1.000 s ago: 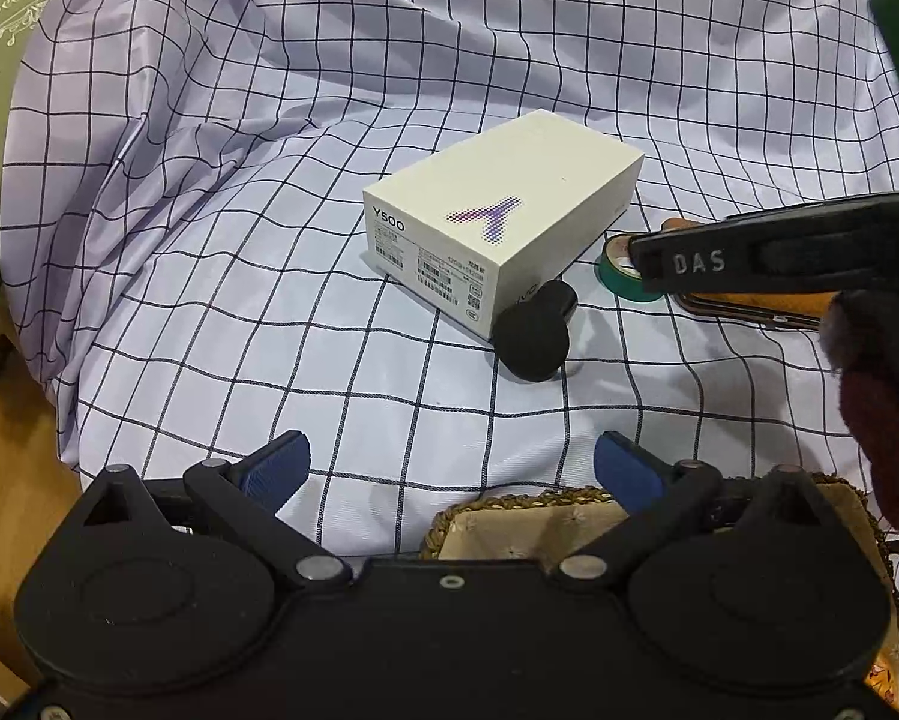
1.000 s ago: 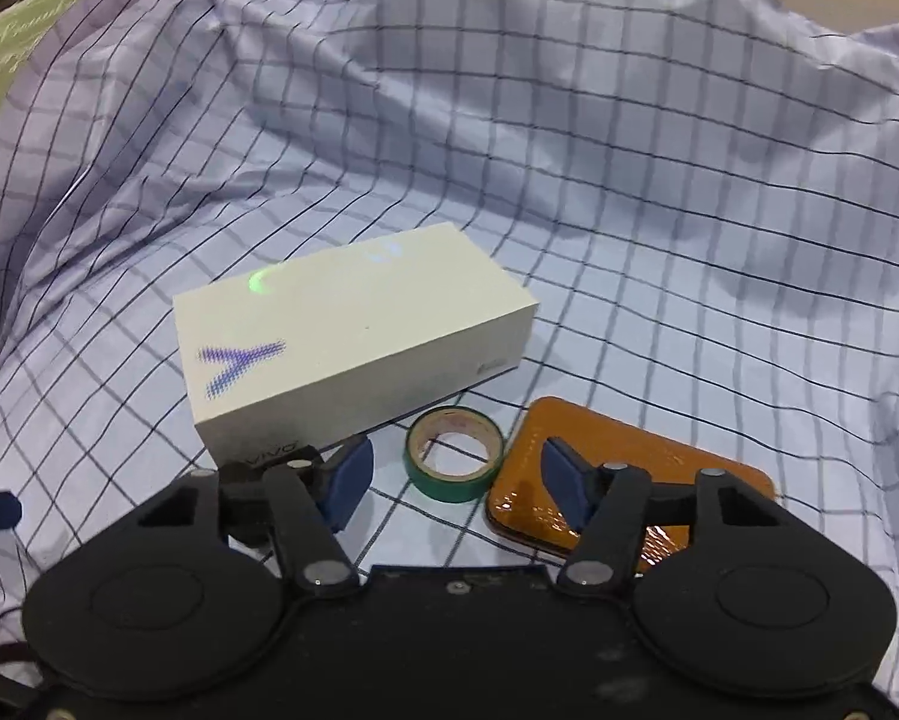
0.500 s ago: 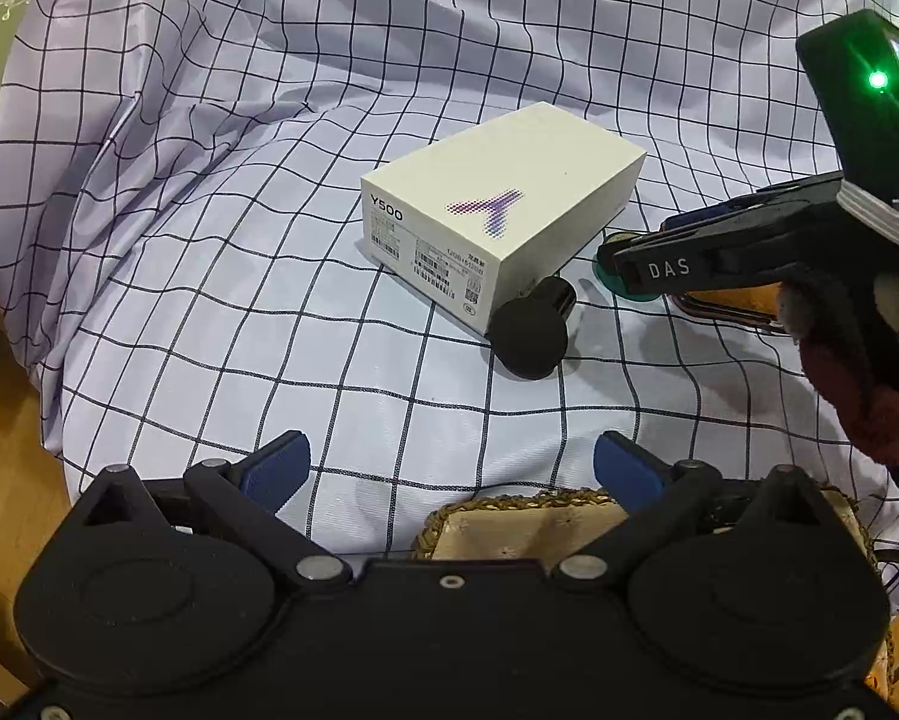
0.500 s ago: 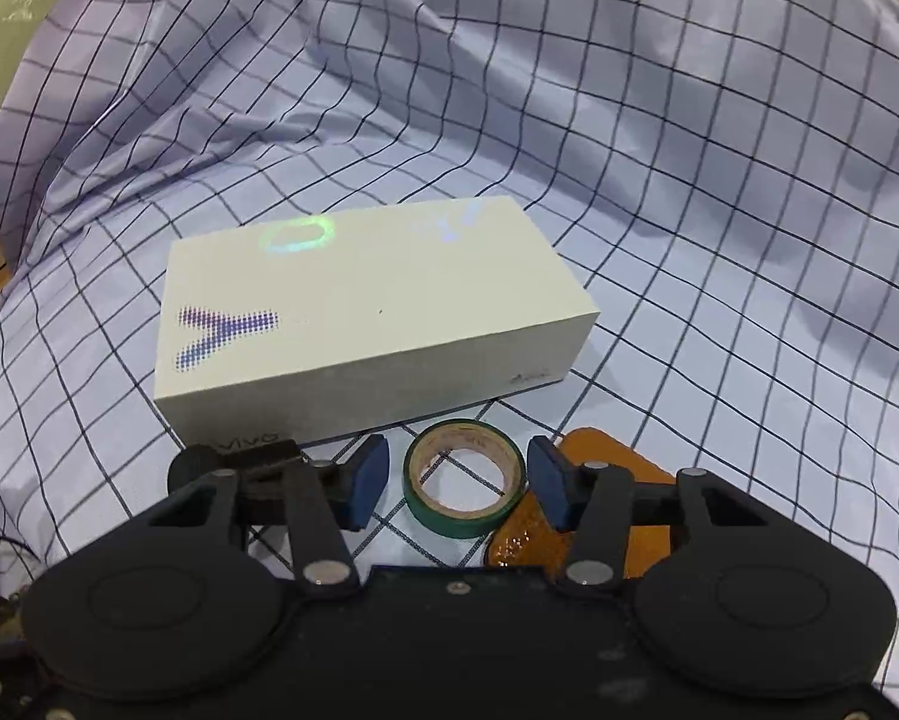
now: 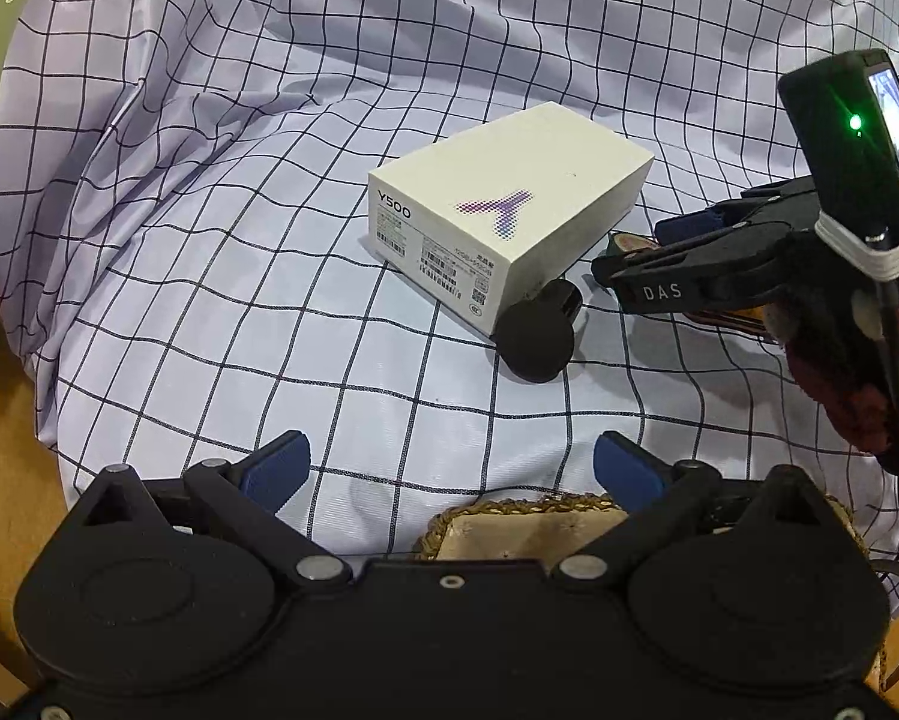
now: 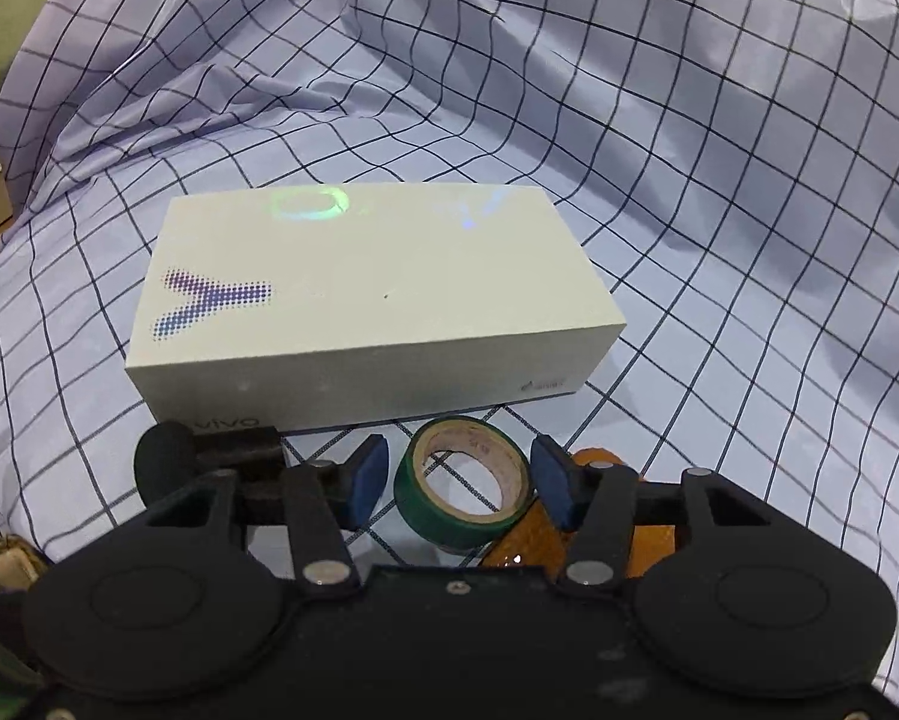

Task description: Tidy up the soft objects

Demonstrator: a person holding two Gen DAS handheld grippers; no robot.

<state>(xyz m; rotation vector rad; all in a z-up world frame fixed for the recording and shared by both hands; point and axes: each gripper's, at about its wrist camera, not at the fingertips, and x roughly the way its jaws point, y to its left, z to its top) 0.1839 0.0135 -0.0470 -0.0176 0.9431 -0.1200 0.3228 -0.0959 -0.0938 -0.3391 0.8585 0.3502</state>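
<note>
1. The right gripper (image 6: 458, 483) has been coming down and forward onto the green roll of tape (image 6: 464, 489) since a second ago. Its jaws closed in and have just been easing apart a touch, with the roll sitting between the blue pads (image 6: 368, 474).
2. Right now those jaws are standing narrow around the roll; a sliver of gap is showing on the left side, so no firm pinch yet.
3. The left gripper (image 5: 449, 465) is hovering with jaws wide and empty above the woven basket (image 5: 485, 510).
4. Progress, as I'm judging it: early going. The white rectangular phone box (image 5: 509, 210), the black round-headed plug (image 5: 536, 336) and the amber flat case (image 6: 587, 462) are all lying on the checked cloth (image 5: 269, 180); nothing is showing inside the basket.
5. The basket is being largely hidden by the left gripper body, and the amber case is mostly covered by the right one.
</note>
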